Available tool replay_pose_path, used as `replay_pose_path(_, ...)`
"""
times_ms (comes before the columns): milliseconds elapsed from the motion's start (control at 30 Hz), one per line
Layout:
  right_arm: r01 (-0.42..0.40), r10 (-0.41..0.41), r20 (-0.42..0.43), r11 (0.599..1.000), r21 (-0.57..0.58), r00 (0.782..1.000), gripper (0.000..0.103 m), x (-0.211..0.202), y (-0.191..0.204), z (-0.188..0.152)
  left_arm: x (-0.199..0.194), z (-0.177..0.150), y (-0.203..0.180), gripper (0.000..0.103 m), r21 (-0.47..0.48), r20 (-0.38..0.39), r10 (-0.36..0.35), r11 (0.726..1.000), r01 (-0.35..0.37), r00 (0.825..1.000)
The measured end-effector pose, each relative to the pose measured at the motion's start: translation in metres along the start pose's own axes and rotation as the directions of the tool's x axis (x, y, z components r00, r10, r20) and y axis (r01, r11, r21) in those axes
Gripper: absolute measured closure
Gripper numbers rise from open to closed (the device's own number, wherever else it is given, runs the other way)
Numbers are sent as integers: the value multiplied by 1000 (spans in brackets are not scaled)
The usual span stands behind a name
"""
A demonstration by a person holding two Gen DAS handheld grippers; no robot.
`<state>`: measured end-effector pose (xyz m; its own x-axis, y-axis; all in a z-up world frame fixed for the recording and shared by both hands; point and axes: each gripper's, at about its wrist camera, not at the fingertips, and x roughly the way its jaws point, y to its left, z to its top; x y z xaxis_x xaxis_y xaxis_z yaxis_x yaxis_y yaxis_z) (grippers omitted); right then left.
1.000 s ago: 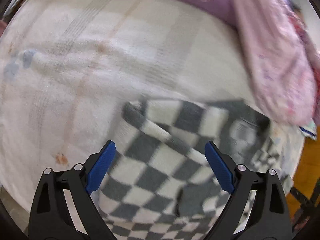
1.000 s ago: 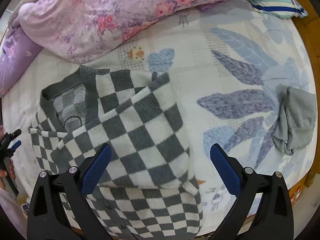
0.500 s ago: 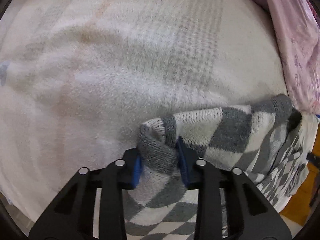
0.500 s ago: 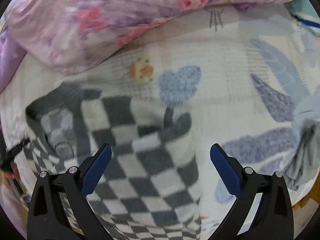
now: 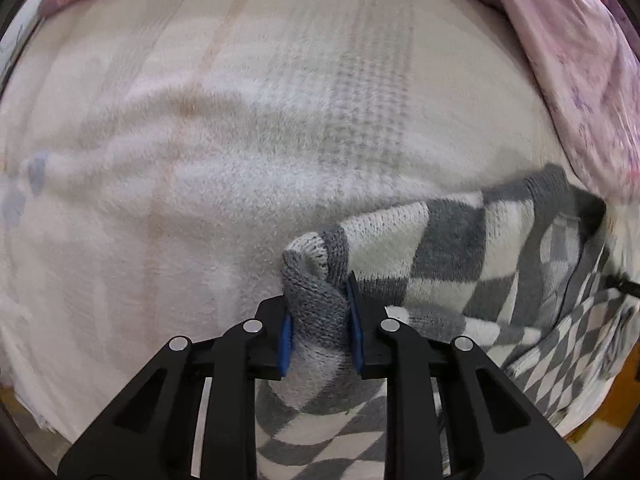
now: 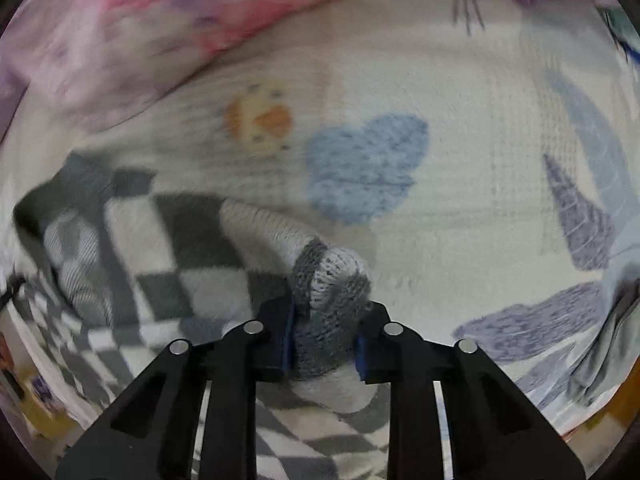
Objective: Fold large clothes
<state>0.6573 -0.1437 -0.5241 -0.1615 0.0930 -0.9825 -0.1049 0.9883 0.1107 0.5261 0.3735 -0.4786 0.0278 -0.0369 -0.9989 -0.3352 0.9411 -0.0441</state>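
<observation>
sweater [image 5: 460, 248] on blanket [image 5: 240, 160] | quilt [image 6: 140, 32] behind sweater | cloth [image 6: 612, 328] right of sweater

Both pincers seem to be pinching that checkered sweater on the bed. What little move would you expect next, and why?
Probably a short lift of both ends together, then carrying them across to make a fold. The left gripper and the right gripper are each shut on a bunched grey edge of the checkered sweater, while the rest lies on the white blanket.
</observation>
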Motion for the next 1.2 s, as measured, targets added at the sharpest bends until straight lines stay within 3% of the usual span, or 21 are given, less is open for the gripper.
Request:
replay_pose_path(167,-59,55,88,997,50,995,83,-36,-11,-26,-31,-13,-7,82,0,69,16,1000,-16,997)
replay_pose_path(333,-37,27,187,998,54,982,83,-72,-13,-60,-65,-41,-25,82,80,170,106,989,-121,980)
replay_pose_path(433,-56,33,238,994,91,971,83,-88,-18,-80,-88,-60,-22,82,71,206,92,992,-109,974)
replay_pose_path(733,-12,-23,363,996,93,932,83,-144,13,-163,-142,-112,-17,83,84,279,79,991,-107,957)
replay_pose_path(933,-18,-10,416,998,64,909,84,-171,14,-236,-179,-180,-14,83,77,331,77,991,-108,940)
replay_pose_path(1200,-47,30,450,999,26,893,83,-171,-1,-354,-203,-306,10,83,-4,361,49,999,-51,931)
